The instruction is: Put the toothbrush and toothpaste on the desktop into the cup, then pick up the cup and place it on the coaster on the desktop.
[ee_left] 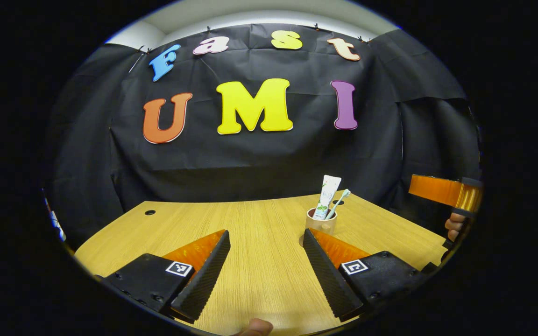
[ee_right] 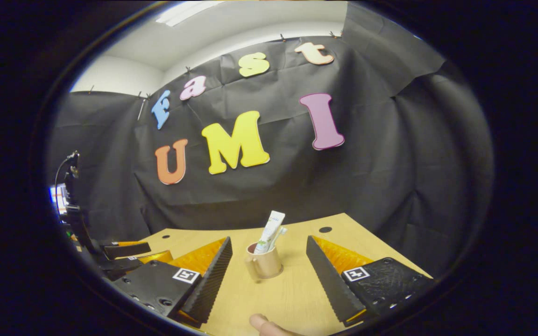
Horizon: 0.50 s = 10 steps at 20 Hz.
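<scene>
- Far left in the right gripper view, the left hand-held gripper (ee_right: 126, 256) hangs low beside the wooden bench (ee_right: 297, 289). In its own view the left hand-held gripper (ee_left: 266, 254) is spread wide with nothing between the fingers. A careless swing inward from there could clip the cup.
- Centre now: the small tan cup (ee_right: 264, 262) stands upright on the bench, with the white toothpaste tube (ee_right: 270, 231) and the pale toothbrush (ee_right: 278, 235) leaning out of its mouth. Both stick up well above the rim, so a jolt could tip them out or topple the cup.
- The right hand-held gripper (ee_right: 269, 268) sits with its fingers splayed either side of the cup, touching neither wall as far as I can tell. An off-centre squeeze could push the cup sideways instead of gripping it.
- In the left gripper view the cup (ee_left: 321, 223) seems to rest on something flat, perhaps the coaster, partly hidden behind a finger. I can't confirm that.
- Right edge of that view: the right hand-held gripper (ee_left: 446, 192) hovers off the bench corner, a hand (ee_left: 456, 225) beneath it.
</scene>
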{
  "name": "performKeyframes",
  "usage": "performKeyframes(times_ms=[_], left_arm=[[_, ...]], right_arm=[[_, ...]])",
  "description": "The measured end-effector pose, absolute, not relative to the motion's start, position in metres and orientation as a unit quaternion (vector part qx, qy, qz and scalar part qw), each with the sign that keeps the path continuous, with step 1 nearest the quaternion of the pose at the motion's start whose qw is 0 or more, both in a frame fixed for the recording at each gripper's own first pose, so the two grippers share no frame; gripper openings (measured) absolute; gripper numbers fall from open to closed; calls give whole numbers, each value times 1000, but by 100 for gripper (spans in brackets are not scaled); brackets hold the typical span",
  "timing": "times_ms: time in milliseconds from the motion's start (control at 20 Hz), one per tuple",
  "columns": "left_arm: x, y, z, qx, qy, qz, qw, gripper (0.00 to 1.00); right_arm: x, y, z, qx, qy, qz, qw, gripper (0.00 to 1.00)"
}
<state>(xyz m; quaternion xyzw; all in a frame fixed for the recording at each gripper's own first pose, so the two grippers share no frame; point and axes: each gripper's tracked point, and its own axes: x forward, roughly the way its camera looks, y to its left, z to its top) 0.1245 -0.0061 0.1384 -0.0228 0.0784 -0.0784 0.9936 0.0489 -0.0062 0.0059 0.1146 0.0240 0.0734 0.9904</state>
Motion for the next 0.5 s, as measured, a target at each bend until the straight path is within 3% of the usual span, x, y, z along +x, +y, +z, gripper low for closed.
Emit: performKeyframes(times_ms=[500], left_arm=[[89, 11, 167, -26, 36, -67, 997, 98]], right_arm=[[27, 16, 18, 84, 6, 80, 993, 95]])
